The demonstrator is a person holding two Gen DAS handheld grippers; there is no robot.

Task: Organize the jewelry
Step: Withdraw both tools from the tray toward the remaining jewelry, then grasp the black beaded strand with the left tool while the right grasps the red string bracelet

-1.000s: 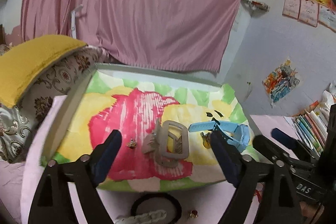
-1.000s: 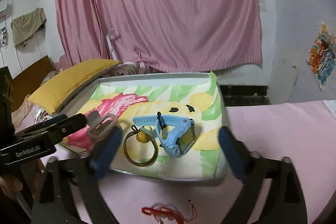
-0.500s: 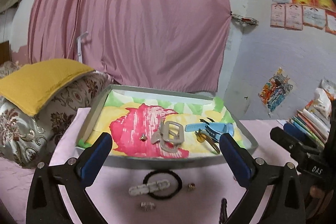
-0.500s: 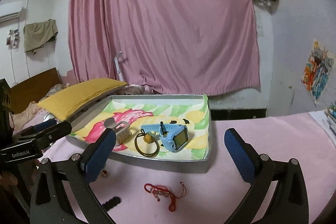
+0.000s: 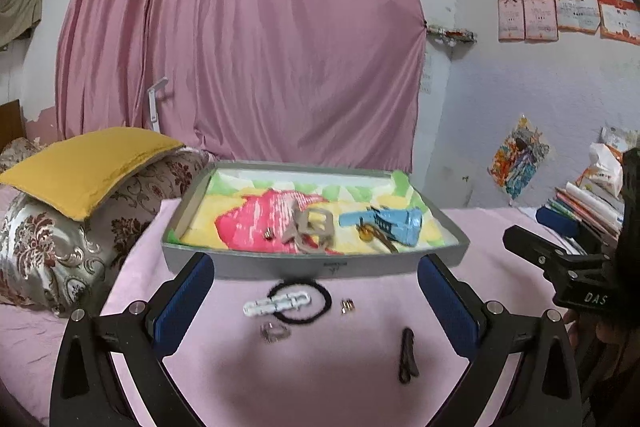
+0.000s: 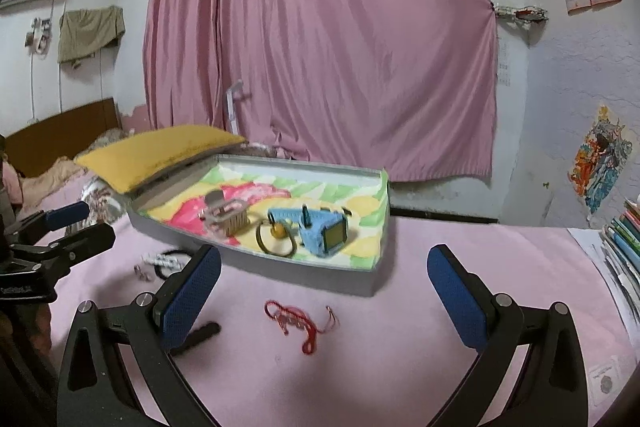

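A grey tray (image 5: 320,265) with a flowered lining holds a grey hair claw (image 5: 310,229), a blue watch (image 5: 394,223), a gold hoop (image 6: 276,241) and a small stud (image 5: 267,235). On the pink cloth in front lie a black hair tie (image 5: 316,313), a white clip (image 5: 276,303), a clear bead ring (image 5: 274,331), a gold ring (image 5: 347,306), a dark hairpin (image 5: 407,355) and a red cord bracelet (image 6: 298,323). My left gripper (image 5: 316,301) is open and empty, short of the tray. My right gripper (image 6: 324,297) is open and empty above the red bracelet.
A yellow pillow (image 5: 86,169) on patterned cushions lies left of the tray. Books (image 5: 584,205) are stacked at the right. A pink curtain (image 5: 248,39) hangs behind. The tray also shows in the right wrist view (image 6: 320,273).
Both grippers have pulled back and away from the tray, empty and open. The loose items on the cloth have come into view in front of the tray.
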